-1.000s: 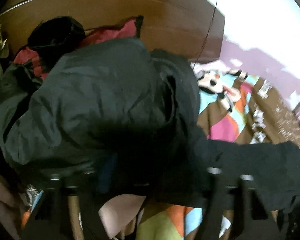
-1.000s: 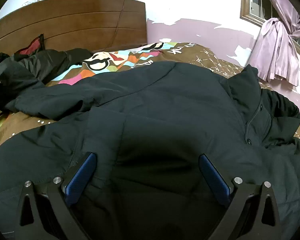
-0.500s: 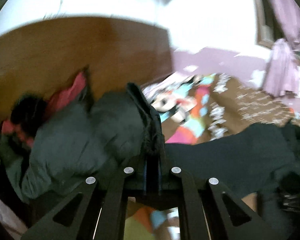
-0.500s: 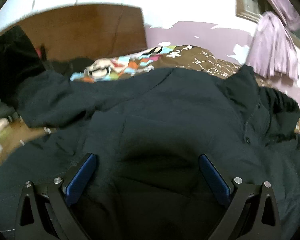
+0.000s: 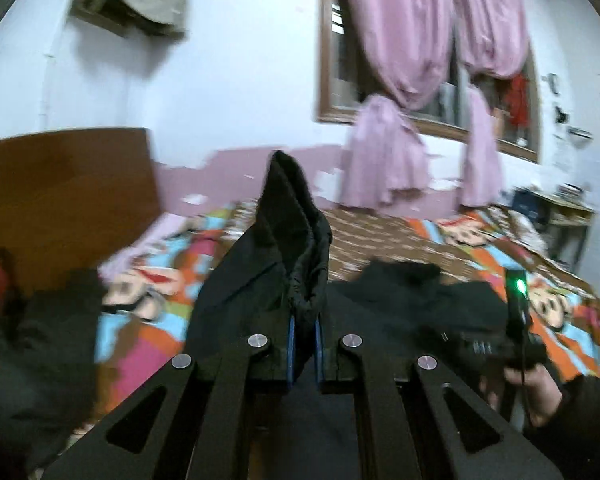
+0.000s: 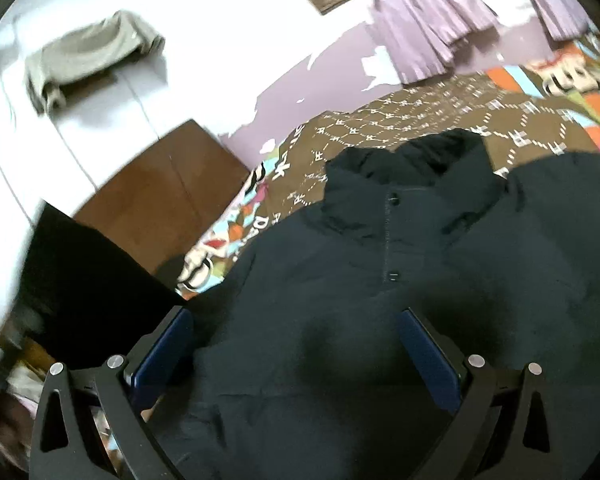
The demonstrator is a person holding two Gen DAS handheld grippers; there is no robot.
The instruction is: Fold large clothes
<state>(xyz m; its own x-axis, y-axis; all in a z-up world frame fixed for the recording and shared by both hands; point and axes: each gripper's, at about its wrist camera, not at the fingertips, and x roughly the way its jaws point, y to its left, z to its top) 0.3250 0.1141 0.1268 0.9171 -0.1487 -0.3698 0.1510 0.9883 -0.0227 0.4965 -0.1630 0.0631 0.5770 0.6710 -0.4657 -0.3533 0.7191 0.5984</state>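
A large dark jacket (image 6: 380,280) lies spread on the bed, collar and snap buttons toward the far side. My left gripper (image 5: 303,332) is shut on the jacket's sleeve cuff (image 5: 296,240) and holds it lifted above the bed, the cuff standing up past the pads. My right gripper (image 6: 296,344) is open and empty, low over the jacket's chest, with blue pads (image 6: 164,344) on either side. The lifted sleeve (image 6: 80,280) shows dark at the left of the right wrist view. The right gripper's handle and the hand on it (image 5: 516,360) show in the left wrist view.
The bed has a colourful cartoon cover (image 5: 148,292) and a wooden headboard (image 5: 60,192). Other dark clothes (image 5: 32,344) lie piled near the headboard. Purple curtains (image 5: 384,160) hang at a window on the far wall. A small table (image 5: 556,216) stands beyond the bed.
My left gripper closed on the sleeve cuff near the headboard pile and lifted it up and rightward toward the jacket body. The right gripper tilted but stayed open over the chest.
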